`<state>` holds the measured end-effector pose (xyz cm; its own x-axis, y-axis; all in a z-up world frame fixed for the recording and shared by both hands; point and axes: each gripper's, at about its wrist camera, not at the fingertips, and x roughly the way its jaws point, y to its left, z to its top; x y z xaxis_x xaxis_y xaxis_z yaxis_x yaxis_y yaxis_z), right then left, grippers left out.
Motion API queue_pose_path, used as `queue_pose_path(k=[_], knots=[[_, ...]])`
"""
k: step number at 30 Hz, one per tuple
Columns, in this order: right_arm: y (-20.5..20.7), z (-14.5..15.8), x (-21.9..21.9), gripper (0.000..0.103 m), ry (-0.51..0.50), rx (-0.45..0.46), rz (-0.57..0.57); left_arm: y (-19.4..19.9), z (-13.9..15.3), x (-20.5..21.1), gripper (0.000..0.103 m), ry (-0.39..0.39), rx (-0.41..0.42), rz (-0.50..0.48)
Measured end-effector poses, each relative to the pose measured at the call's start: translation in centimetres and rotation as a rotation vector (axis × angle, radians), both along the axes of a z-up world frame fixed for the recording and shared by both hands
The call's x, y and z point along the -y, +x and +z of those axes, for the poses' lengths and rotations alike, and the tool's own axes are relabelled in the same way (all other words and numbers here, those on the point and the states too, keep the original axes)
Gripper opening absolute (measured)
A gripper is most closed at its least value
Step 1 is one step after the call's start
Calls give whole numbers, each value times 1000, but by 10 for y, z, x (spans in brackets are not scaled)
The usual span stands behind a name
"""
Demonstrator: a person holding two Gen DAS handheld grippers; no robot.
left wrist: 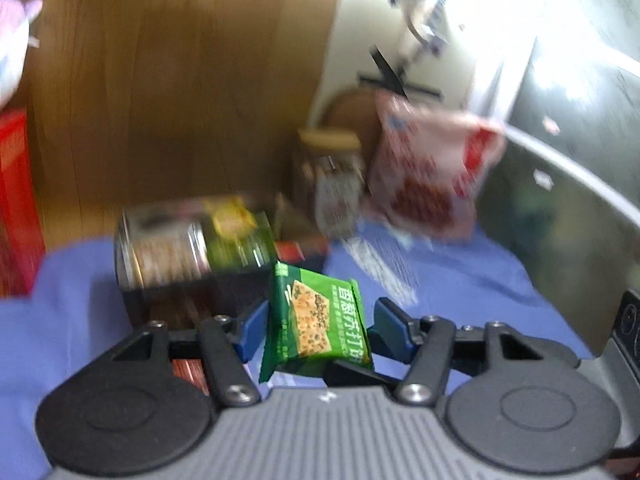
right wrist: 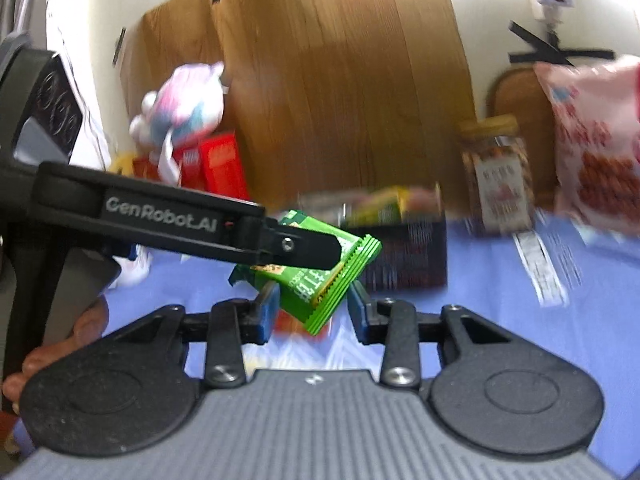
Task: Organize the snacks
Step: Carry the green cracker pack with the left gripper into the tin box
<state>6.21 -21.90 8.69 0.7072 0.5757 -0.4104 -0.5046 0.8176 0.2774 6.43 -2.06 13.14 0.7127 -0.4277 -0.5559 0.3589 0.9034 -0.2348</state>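
Green foil cracker packet (left wrist: 316,320), printed with a seeded cracker and white characters, hangs between my left fingers (left wrist: 256,330), and it is the one sharp thing in the left wrist view. My left gripper (left wrist: 320,332) has its blue pads on either side of it; the left pad touches the wrapper, but I cannot tell whether the right pad presses or stands just clear. In the right wrist view my left gripper's black arm crosses in from nine o'clock and covers the packet's middle, so only its crimped green end (right wrist: 344,276) shows, tilted between my right fingers (right wrist: 266,312). My right gripper (right wrist: 314,312) has its pads apart, and I cannot make out whether they touch the wrapper.

Everything beyond is smeared by blur. At eleven o'clock of the packet, in the left view, a dark open box (left wrist: 192,264) holds snack packs I cannot read. At one o'clock stands a clear jar with a wooden lid (left wrist: 328,176), and just beside it a pink-and-red printed bag (left wrist: 428,172) leans. A red carton (left wrist: 16,200) is cut off at nine o'clock. A blue cloth (left wrist: 460,280) covers the tabletop. A pink-and-white plush toy (right wrist: 184,100) sits on red boxes at ten o'clock in the right view.
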Motion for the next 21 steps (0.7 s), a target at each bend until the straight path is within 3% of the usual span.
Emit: queue_pose_path(k=[4,8,11,13,16,18,21], knots=[[61,5,-11,40,-15,5,11,59,8,-6,58,-38,-10,48],[99,-9,-12,44,-63,7,-10,111,-8,10,59,3,-34,56],[112,-20,-10,48,-179,38,-110,132,-24,25,66,4,-65,21],[104,-20,-2,47,-198,58,-164,132,-28,30,66,11,-49,21],[82,-14,16,47,-138,58,-203,117,-20,21,66,-14,-1,53],[64,-13,23,47,-103,35,-223,101,-14,6,68,-58,8,66],[39,-18,31,47,-21,-28,-197,76,-8,-13,70,-49,28,93]])
